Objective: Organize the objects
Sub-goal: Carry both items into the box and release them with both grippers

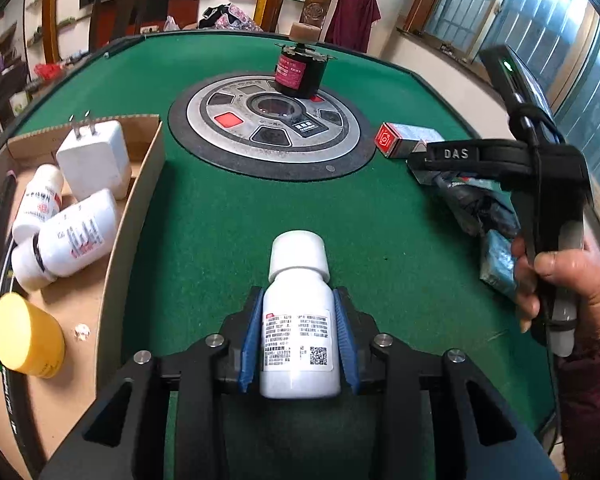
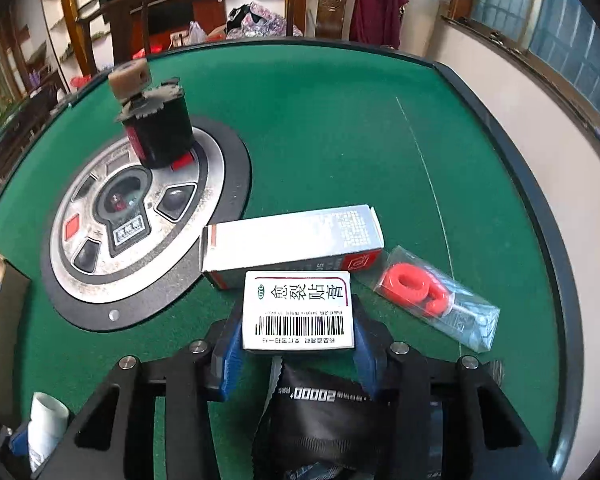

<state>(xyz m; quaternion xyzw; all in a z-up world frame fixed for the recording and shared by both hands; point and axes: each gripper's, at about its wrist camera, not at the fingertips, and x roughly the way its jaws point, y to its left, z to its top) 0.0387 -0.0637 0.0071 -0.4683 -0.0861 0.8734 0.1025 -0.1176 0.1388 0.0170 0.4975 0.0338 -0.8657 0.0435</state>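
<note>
- Left gripper (image 1: 299, 344): clamped on white bottle (image 1: 299, 312), both blue pads against its sides, cap pointing to 12 o'clock. Bottle sits over the green table (image 1: 228, 216), not yet in the box.
- Cardboard box (image 1: 136, 208) at 9 o'clock of that bottle. Already inside: white charger (image 1: 94, 162), two white bottles (image 1: 66, 232), yellow jar (image 1: 26, 336), plus a dark strap-like item along the box's far left edge, ID unclear.
- Right gripper (image 2: 298, 344): jaws set either side of small white barcode carton (image 2: 298, 310); pads look to be at its edges, so judged gripping it, though contact on the left side is not fully clear.
- Still loose on table: long white/red carton (image 2: 292, 244) touching the small carton at its 12 o'clock; bagged red ring (image 2: 414, 288) at 3 o'clock; black foil pouch (image 2: 324, 412) at 6 o'clock, under the jaws; black motor (image 2: 160, 132) standing on the round centre panel (image 2: 100, 280) at 10 o'clock.
- Person's hand (image 1: 568, 284) seen on the right tool's handle.
- Assessment: approx. half done. Four or five items boxed, two in the grippers, four left out. Next req.: carry bottle over box wall and release.
</note>
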